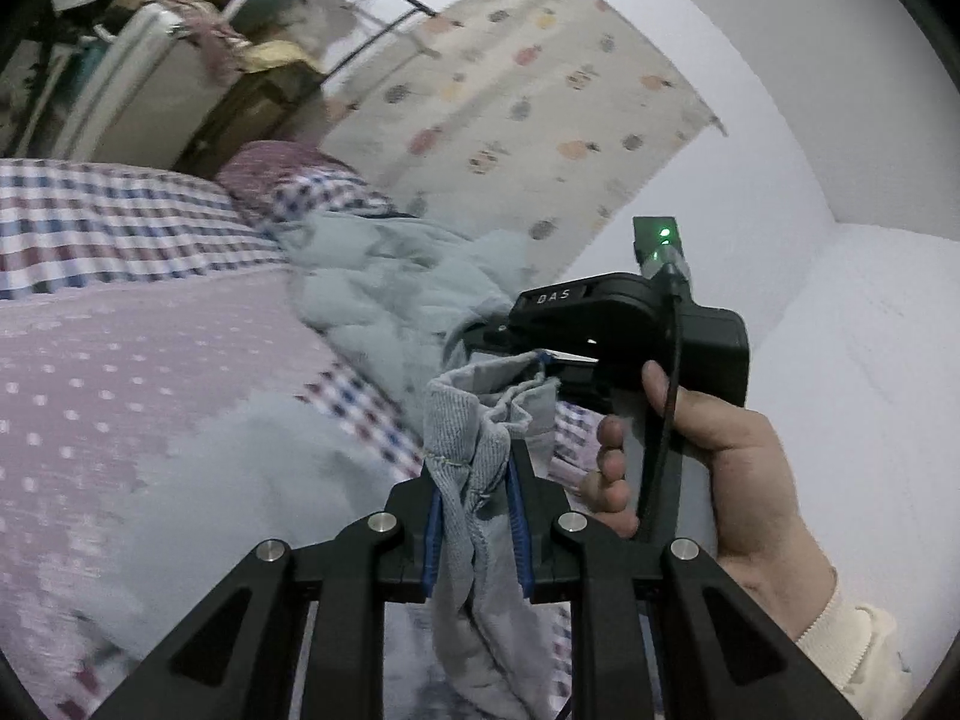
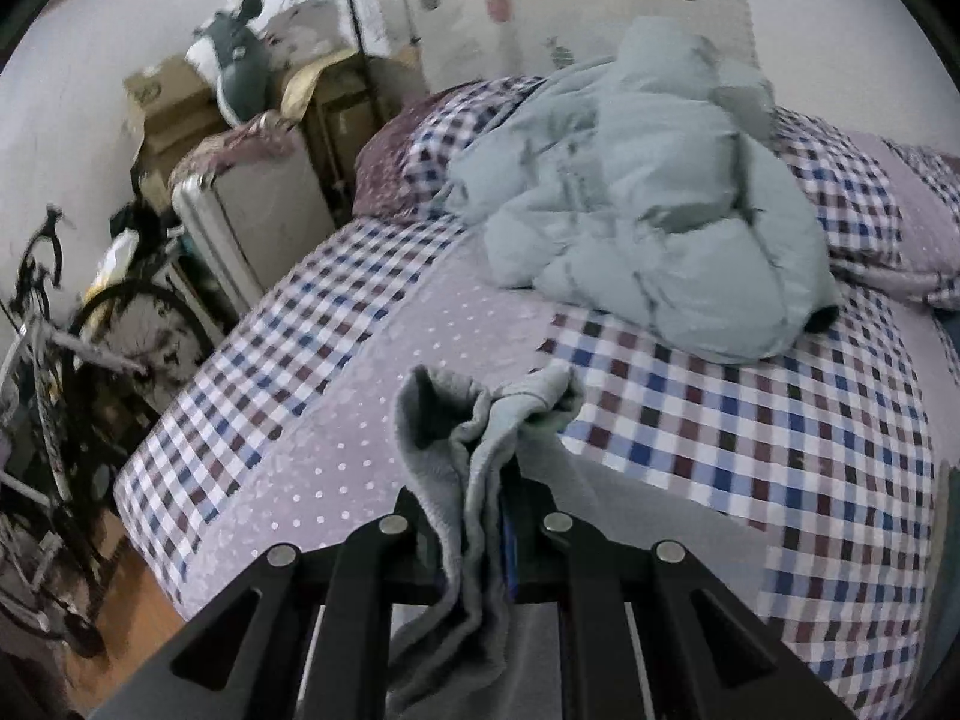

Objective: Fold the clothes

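Note:
A grey knit garment (image 1: 474,438) is pinched between the blue pads of my left gripper (image 1: 477,480), which is shut on it; the cloth hangs down between the arms. Just beyond, my right gripper (image 1: 540,354), held by a hand (image 1: 708,456), clamps another edge of the same garment. In the right wrist view the grey garment (image 2: 474,420) bunches up out of my right gripper (image 2: 498,480), shut on it, and drapes down toward the camera. Both grippers hover above the bed (image 2: 750,432).
A pale blue puffy jacket (image 2: 636,192) lies crumpled on the checked bedspread ahead. A suitcase (image 2: 252,210), boxes and a bicycle (image 2: 54,372) stand left of the bed. A patterned curtain (image 1: 528,84) hangs on the wall behind.

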`<state>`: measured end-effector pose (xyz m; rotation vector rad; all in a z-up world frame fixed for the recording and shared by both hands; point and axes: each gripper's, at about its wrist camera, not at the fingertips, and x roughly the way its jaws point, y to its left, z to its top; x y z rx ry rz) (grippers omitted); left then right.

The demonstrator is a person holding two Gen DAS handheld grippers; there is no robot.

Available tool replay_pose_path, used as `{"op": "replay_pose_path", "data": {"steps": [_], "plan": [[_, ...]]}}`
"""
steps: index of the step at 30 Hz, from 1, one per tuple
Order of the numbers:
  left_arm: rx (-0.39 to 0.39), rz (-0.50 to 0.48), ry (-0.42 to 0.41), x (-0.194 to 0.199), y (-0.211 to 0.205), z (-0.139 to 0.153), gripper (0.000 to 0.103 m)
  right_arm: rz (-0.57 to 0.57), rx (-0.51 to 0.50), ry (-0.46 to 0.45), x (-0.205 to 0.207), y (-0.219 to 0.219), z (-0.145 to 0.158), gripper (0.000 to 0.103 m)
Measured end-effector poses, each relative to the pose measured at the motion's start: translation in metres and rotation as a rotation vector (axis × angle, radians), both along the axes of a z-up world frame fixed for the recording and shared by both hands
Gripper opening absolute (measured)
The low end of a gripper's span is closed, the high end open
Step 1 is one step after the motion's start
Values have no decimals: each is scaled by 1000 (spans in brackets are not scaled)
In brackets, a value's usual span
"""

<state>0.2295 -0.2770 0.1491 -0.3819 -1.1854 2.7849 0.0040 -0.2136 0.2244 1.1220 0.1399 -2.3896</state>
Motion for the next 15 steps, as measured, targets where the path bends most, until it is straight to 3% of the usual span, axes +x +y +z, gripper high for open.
{"op": "replay_pose_path", "data": {"steps": [3, 8, 13, 14, 15], "plan": [[14, 40, -69, 0, -20, -25, 19, 18, 62, -17, 0, -29, -31, 12], [100, 37, -230, -20, -37, -75, 19, 50, 183, -100, -11, -52, -88, 15], [92, 42, -269, -23, -33, -86, 19, 90, 186, -143, -13, -42, -91, 18], [90, 42, -268, -22, -32, -86, 19, 99, 183, -148, -13, -39, -87, 24], [88, 44, -269, -21, -30, -86, 19, 117, 163, -152, -11, -35, -81, 37]]}}
